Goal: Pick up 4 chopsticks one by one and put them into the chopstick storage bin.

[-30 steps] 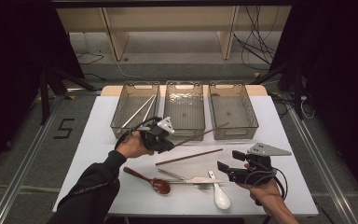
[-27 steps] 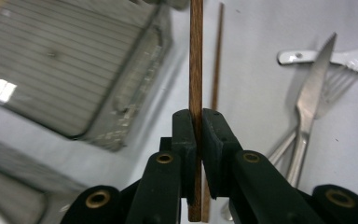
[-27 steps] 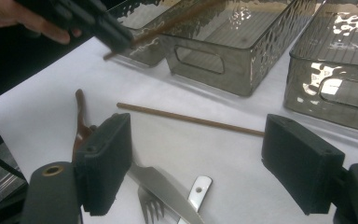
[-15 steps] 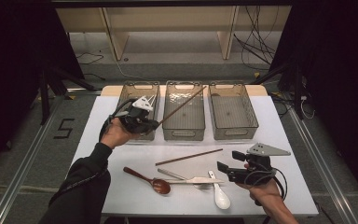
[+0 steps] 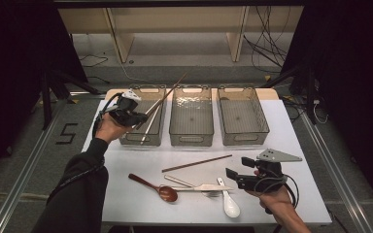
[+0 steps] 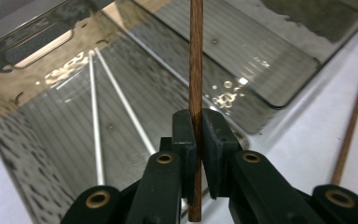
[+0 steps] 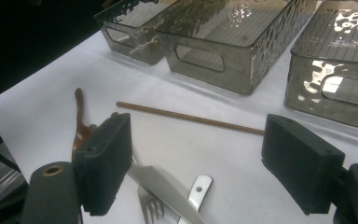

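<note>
While the left gripper (image 5: 135, 116) pinches one wooden chopstick (image 6: 196, 70) over the left bin (image 5: 127, 141) at the table's far edge, two metal chopsticks (image 6: 116, 98) already lie inside. Its wooden mate (image 5: 197, 163), spoons, knife and fork wait near the front edge, beside the wide-open right gripper (image 5: 239, 171).
</note>
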Demonstrator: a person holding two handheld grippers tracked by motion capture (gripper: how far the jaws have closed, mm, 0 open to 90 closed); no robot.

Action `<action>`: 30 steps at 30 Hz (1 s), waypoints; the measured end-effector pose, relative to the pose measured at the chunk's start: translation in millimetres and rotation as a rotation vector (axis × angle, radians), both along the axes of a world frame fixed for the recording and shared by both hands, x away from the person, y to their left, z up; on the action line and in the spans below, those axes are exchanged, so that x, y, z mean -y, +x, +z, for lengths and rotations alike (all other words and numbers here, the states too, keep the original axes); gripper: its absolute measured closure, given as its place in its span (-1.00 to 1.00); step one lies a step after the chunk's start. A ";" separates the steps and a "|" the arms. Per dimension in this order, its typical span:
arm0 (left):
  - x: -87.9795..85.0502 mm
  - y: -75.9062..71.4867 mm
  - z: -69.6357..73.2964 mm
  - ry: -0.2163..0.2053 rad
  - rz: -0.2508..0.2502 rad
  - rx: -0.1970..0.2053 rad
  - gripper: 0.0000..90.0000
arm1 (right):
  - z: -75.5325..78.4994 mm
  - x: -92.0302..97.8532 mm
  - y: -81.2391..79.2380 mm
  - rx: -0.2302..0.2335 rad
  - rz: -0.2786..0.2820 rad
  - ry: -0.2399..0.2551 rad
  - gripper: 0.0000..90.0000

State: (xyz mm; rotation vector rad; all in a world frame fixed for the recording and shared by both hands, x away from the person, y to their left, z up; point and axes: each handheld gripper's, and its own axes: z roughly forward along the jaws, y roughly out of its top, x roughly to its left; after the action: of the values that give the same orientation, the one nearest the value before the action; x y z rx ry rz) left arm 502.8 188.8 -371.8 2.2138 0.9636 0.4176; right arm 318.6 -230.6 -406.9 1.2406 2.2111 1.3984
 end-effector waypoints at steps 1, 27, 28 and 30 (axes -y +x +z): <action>-1.8 2.3 -0.8 -0.005 0.010 -0.007 0.86 | 0.0 0.1 0.0 0.000 0.000 0.000 -0.44; -32.8 19.1 -26.0 -0.017 0.181 -0.047 0.86 | 0.0 0.4 0.0 0.000 0.001 0.002 -0.44; -33.6 19.5 -26.9 -0.015 0.183 -0.050 0.86 | 0.0 0.3 0.0 0.000 0.001 0.002 -0.44; -34.3 19.9 -28.9 -0.014 0.190 -0.055 0.86 | 0.1 0.3 0.0 0.001 0.002 0.002 -0.44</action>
State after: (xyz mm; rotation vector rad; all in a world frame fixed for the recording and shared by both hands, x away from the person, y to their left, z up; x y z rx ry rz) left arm 522.7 223.1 -400.7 2.1386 1.2080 0.4363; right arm 318.6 -230.8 -406.9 1.2393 2.2114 1.4017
